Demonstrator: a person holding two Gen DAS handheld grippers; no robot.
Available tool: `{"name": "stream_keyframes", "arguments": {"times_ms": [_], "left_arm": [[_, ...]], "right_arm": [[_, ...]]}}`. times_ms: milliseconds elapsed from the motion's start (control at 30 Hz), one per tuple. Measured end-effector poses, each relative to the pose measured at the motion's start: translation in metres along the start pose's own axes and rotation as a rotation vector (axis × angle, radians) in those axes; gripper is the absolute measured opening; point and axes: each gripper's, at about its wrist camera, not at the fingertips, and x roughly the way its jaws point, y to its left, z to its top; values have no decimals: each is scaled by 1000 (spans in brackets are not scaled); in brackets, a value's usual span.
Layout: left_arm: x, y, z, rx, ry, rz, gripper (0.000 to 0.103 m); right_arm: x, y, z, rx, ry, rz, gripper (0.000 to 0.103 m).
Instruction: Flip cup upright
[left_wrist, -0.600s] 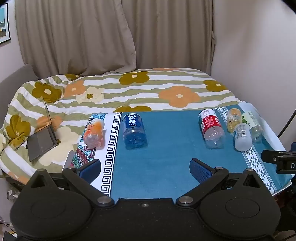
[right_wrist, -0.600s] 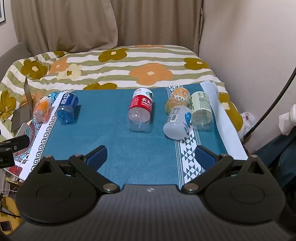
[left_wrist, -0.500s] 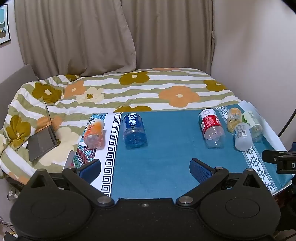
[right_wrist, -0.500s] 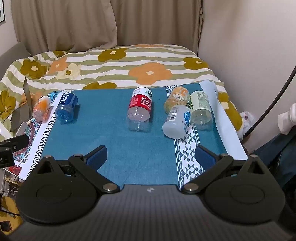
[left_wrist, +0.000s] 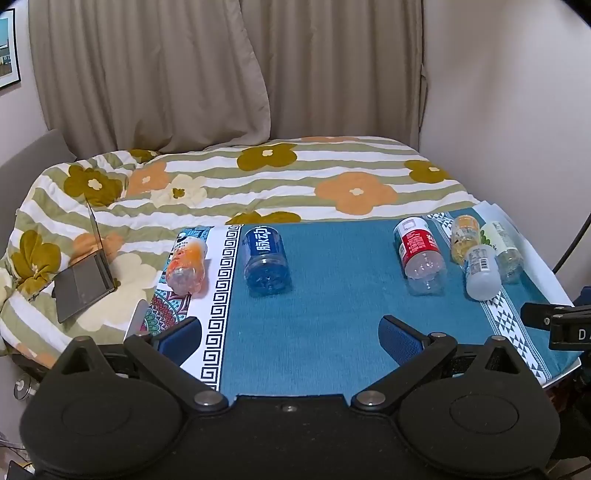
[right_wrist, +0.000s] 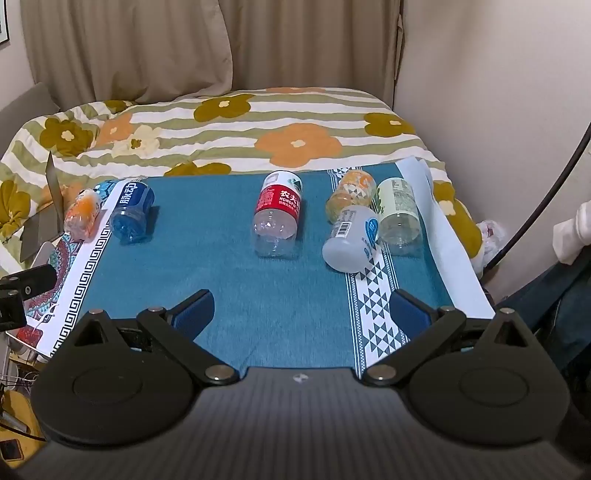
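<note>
Several cut bottle cups lie on their sides on a blue table cloth. An orange cup and a blue cup lie at the left. A red-label cup lies right of centre, with an orange-print cup, a white cup and a green-label cup clustered at the right. In the right wrist view the red-label cup and white cup lie ahead. My left gripper and right gripper are both open and empty, short of the cups.
A bed with a flowered striped quilt lies behind the table. An open laptop rests on the quilt at the left. Curtains hang at the back; a wall stands at the right. A dark cable runs down the right side.
Both views have shifted very slightly; the cups have not moved and both grippers stay open.
</note>
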Motion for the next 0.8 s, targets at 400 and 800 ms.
{"name": "stream_keyframes", "arguments": {"times_ms": [400,800], "left_arm": [[0,-1,-2,0,2,1,103],[0,-1,-1,0,1,1,103]], "right_arm": [[-1,-1,-1,0,2,-2,103],[-1,-1,-1,-1,2,-3,103]]}}
